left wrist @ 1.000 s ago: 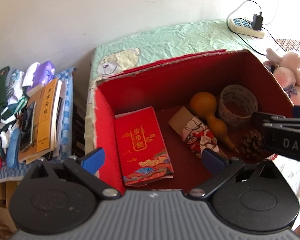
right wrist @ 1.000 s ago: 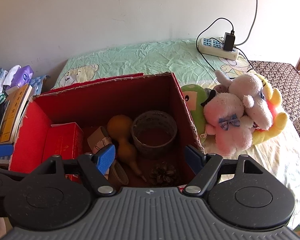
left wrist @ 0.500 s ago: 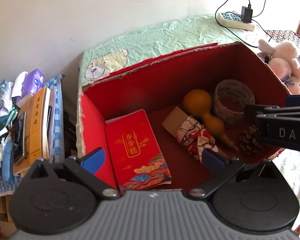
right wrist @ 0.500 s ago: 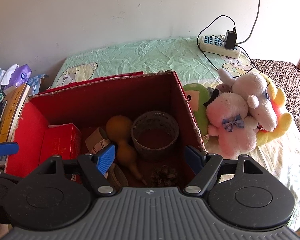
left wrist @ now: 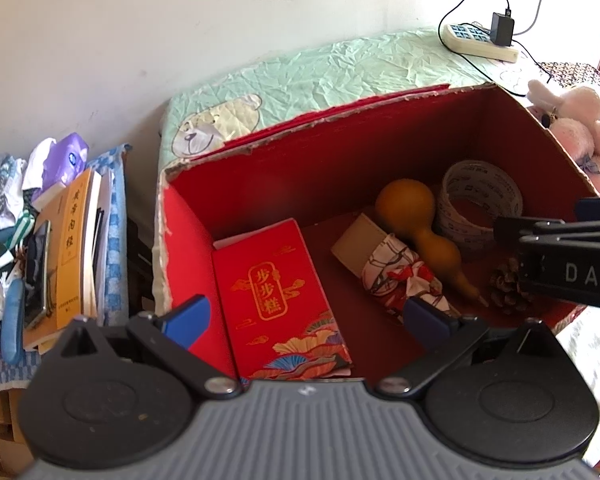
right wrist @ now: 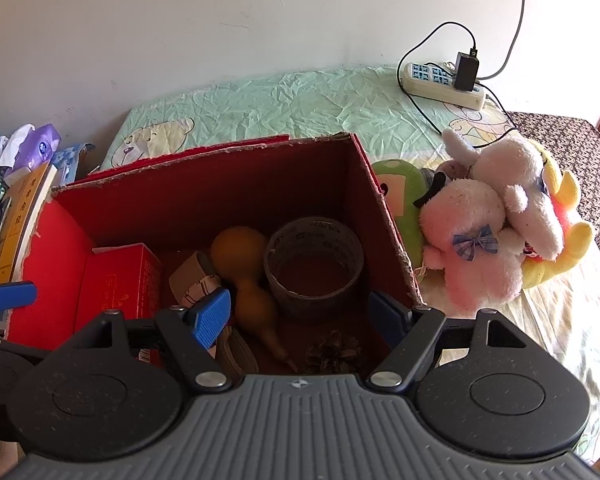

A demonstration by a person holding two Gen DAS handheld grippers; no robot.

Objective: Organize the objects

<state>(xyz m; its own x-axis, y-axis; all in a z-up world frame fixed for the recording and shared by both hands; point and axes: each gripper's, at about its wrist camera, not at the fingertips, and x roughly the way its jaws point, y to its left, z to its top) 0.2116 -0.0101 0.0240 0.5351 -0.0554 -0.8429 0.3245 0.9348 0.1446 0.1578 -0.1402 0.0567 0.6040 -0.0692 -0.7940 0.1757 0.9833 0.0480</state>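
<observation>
An open red cardboard box (left wrist: 188,232) (right wrist: 384,216) stands on a bed. In it lie a red gift packet (left wrist: 276,292) (right wrist: 120,284), a rolled patterned cloth (left wrist: 404,276), an orange gourd (left wrist: 420,224) (right wrist: 244,268), a tape roll (left wrist: 480,204) (right wrist: 314,264) and a pine cone (left wrist: 508,284) (right wrist: 334,350). My left gripper (left wrist: 306,322) is open and empty above the box's near left side. My right gripper (right wrist: 300,314) is open and empty above the box's near right side, and it shows at the right edge of the left wrist view (left wrist: 572,252).
Plush toys (right wrist: 496,216) (left wrist: 576,128) lie right of the box. A power strip with a charger (right wrist: 444,84) (left wrist: 480,38) lies by the wall. A stack of books and clutter (left wrist: 56,240) stands left of the bed. A green bear-print sheet (right wrist: 300,104) covers the bed.
Both grippers have drawn back and up a little from the box, and the left view has shifted right. Both stay open and empty. The box contents have not moved.
</observation>
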